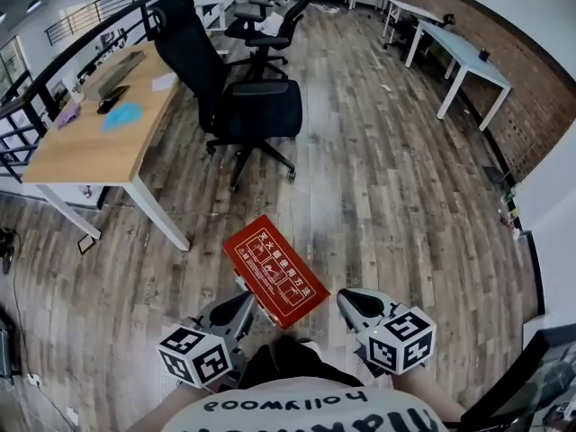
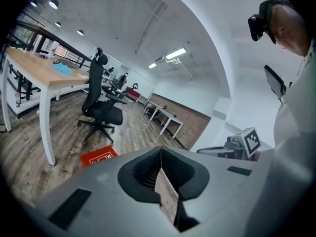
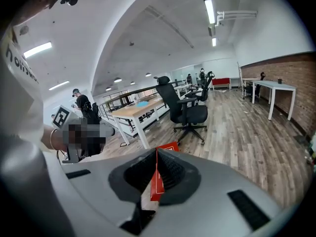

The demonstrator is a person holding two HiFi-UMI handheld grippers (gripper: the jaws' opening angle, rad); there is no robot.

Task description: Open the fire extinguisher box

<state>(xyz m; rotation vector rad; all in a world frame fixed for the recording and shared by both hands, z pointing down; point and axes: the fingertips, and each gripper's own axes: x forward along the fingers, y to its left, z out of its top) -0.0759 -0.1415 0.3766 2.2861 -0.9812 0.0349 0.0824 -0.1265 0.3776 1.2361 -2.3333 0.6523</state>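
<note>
In the head view, the red rectangular fire extinguisher box [image 1: 275, 270] with white print on top is on the wooden plank floor [image 1: 387, 178]. It is between the left hand-held gripper [image 1: 241, 304] and the right hand-held gripper [image 1: 353, 302].

In the left gripper view, the left hand-held gripper [image 2: 161, 154] has its jaws pressed together on nothing. The box [image 2: 98, 156] is ahead to the left.

In the right gripper view, the right hand-held gripper [image 3: 157, 154] is also closed and empty, and the box [image 3: 168, 146] is just beyond its tips.

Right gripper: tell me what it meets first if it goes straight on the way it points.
Most likely the red fire extinguisher box on the wooden floor, dead ahead of the right gripper, jaws shut. Nothing shows in between, though depth is unclear.
</note>
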